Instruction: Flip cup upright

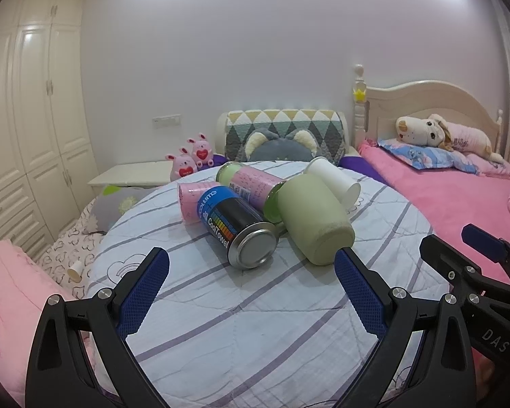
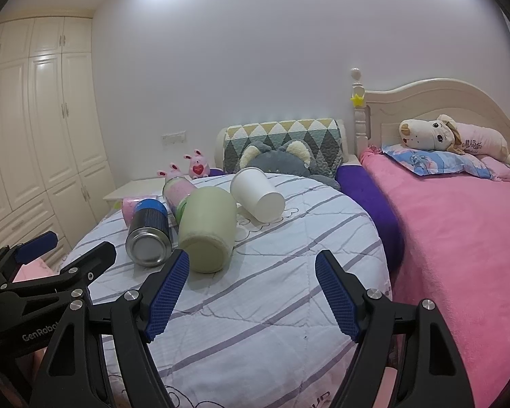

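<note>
A white paper cup [image 2: 257, 194] lies on its side on the round striped cushion [image 2: 272, 306], base toward me; in the left wrist view the cup [image 1: 335, 176] lies behind a pale green cup. That pale green cup [image 1: 314, 219] [image 2: 207, 229] also lies on its side. My left gripper [image 1: 251, 261] is open and empty, just short of the black can. My right gripper [image 2: 251, 267] is open and empty, short of the cups, and shows in the left wrist view [image 1: 459, 241]. The left gripper also shows in the right wrist view [image 2: 74, 248].
A black-and-blue can [image 1: 236, 226], a pink-and-green tube [image 1: 251, 187] and a pink roll [image 1: 192, 200] lie on the cushion beside the cups. A pink bed [image 2: 459, 238] with a plush dog [image 2: 435, 132] is at right. Wardrobes [image 1: 34, 119] stand at left.
</note>
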Motion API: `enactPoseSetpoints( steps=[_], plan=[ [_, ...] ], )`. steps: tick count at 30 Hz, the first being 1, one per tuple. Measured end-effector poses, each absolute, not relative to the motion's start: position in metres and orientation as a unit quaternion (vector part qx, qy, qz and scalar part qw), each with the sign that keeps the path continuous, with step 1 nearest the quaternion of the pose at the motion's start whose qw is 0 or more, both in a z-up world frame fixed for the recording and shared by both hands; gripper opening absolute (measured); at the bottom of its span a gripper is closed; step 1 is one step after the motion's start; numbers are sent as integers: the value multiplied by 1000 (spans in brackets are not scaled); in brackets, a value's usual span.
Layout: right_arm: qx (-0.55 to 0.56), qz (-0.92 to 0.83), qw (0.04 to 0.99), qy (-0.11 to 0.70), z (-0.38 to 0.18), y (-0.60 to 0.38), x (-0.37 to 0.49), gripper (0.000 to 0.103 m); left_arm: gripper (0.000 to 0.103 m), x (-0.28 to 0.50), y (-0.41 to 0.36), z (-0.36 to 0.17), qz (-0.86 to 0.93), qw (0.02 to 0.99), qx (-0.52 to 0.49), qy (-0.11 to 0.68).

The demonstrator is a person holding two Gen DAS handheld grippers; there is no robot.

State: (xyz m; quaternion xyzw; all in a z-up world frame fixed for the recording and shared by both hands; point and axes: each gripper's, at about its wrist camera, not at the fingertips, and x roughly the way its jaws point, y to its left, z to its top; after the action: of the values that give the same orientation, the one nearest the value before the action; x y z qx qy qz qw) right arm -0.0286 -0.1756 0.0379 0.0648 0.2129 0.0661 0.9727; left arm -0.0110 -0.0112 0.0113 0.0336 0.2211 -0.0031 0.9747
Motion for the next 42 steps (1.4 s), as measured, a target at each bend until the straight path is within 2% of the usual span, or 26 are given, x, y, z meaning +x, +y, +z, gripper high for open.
enactPoseSetpoints(
  steps=[20,29,42],
  plan=[
    [71,88,961,252,37,-166,-5,78,99,16,4,0,-14,964,21,263],
    [78,111,937,320,31,-153,40,78,99,53,26,-11,-24,947,7,319],
    [70,145,885,437,32,-129,120,78,99,106,50,3,-13,929,25,370]
  ],
)
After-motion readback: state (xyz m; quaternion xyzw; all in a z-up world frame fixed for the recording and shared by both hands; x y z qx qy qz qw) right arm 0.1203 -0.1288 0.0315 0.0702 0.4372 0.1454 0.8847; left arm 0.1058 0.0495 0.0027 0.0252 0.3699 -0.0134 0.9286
